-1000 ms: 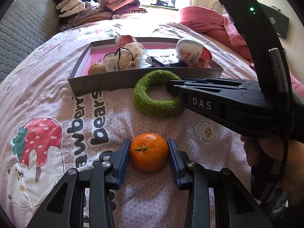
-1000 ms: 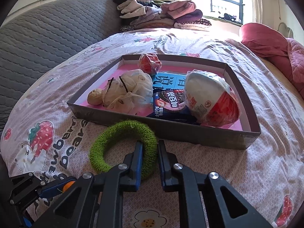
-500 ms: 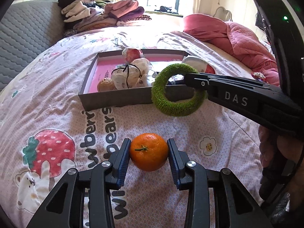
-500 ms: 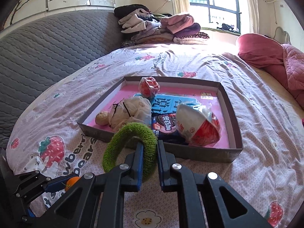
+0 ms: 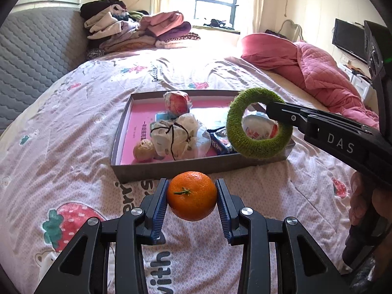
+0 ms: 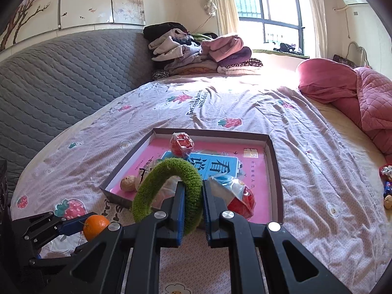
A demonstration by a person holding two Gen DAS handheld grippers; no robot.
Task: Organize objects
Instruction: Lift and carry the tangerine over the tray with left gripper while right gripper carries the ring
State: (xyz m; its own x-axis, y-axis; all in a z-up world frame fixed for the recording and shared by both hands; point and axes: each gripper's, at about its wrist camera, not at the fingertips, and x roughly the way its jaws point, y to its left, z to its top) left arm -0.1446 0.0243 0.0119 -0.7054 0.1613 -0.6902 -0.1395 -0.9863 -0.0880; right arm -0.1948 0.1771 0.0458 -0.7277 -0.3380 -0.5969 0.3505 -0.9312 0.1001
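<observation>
My left gripper [image 5: 192, 196] is shut on an orange tangerine [image 5: 191, 195], held above the bedspread just short of the grey tray's near wall [image 5: 186, 167]. My right gripper [image 6: 193, 203] is shut on a fuzzy green ring [image 6: 169, 191], which hangs in the air over the tray's near right corner; in the left wrist view the green ring [image 5: 259, 132] stands upright at the tip of the right gripper [image 5: 272, 109]. The tray [image 6: 275, 171] has a pink floor and holds a wrapped red ball, a tied white bag, a small brown ball, snack packs and a red and white bowl.
The tray lies mid-bed on a pink strawberry-print bedspread [image 5: 61, 147]. A grey quilted headboard [image 6: 61, 78] rises at the left, folded clothes [image 6: 196, 51] pile at the far end, and a pink quilt [image 6: 355, 93] lies at the right. Small items [image 6: 387, 186] sit by the right edge.
Both grippers have risen with their loads. The green ring has come up off the bedspread and now hangs over the tray's corner. The tangerine has lifted off the sheet toward the tray.
</observation>
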